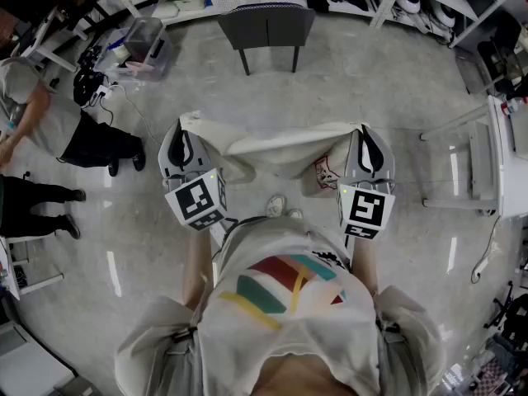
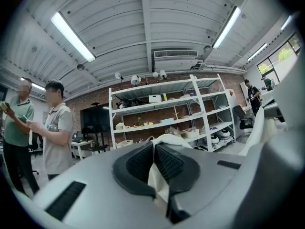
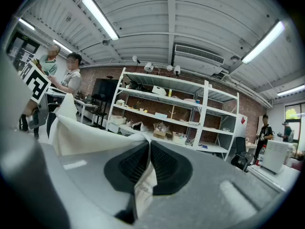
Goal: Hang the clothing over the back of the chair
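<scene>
Garment point(image 1: 276, 148) is held spread, well short of chair point(image 1: 266, 25), with left gripper point(image 1: 183, 137) and right gripper point(image 1: 364, 137) jaws clamped on its top corners. It is judged light and limp, best gripped at the corners.

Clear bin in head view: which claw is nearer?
Left. The left claw sits below and just right of the bin; the right claw is farther across, at the other end of the garment both grip.

A person point(image 1: 58, 126) stands near a clear bin point(image 1: 147, 44); white shelving point(image 2: 162, 105) lines the brick wall point(image 2: 93, 99).
</scene>
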`<state>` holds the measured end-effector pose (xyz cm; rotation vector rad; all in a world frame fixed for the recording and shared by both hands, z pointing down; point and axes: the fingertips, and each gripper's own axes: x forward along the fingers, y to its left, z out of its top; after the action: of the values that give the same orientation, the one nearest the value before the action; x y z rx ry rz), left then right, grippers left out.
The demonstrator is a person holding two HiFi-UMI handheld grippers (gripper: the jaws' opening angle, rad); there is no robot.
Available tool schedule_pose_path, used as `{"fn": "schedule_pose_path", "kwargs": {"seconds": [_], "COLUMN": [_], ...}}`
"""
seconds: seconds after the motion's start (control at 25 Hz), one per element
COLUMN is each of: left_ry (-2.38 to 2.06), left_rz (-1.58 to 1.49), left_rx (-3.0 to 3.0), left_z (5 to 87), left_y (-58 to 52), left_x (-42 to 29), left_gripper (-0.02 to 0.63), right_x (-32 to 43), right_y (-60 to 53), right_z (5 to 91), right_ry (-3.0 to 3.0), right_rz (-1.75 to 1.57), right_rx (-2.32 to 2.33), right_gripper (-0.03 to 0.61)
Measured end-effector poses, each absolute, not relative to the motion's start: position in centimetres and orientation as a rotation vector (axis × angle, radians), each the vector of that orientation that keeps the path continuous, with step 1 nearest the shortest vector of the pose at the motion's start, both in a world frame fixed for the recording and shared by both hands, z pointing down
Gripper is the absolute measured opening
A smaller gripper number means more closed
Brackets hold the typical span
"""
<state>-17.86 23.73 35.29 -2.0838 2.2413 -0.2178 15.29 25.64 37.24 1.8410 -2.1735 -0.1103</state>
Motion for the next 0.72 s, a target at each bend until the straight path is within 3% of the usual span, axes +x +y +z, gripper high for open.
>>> {"fn": "schedule_pose_path", "kwargs": {"seconds": [0.72], "left_ry": [2.256], "left_rz": [-0.233], "left_rx": [-2.097], "left_z": [35.8], "left_y": [23.7], "left_x": [-19.4], "left_gripper": [0.014], "right_x": [13.0], "right_y": [24.8], "right_z": [37.3], "right_ry": [-2.208], "right_rz": [-0.109], "right_rx": [1.773], "right_gripper": [0.011]}}
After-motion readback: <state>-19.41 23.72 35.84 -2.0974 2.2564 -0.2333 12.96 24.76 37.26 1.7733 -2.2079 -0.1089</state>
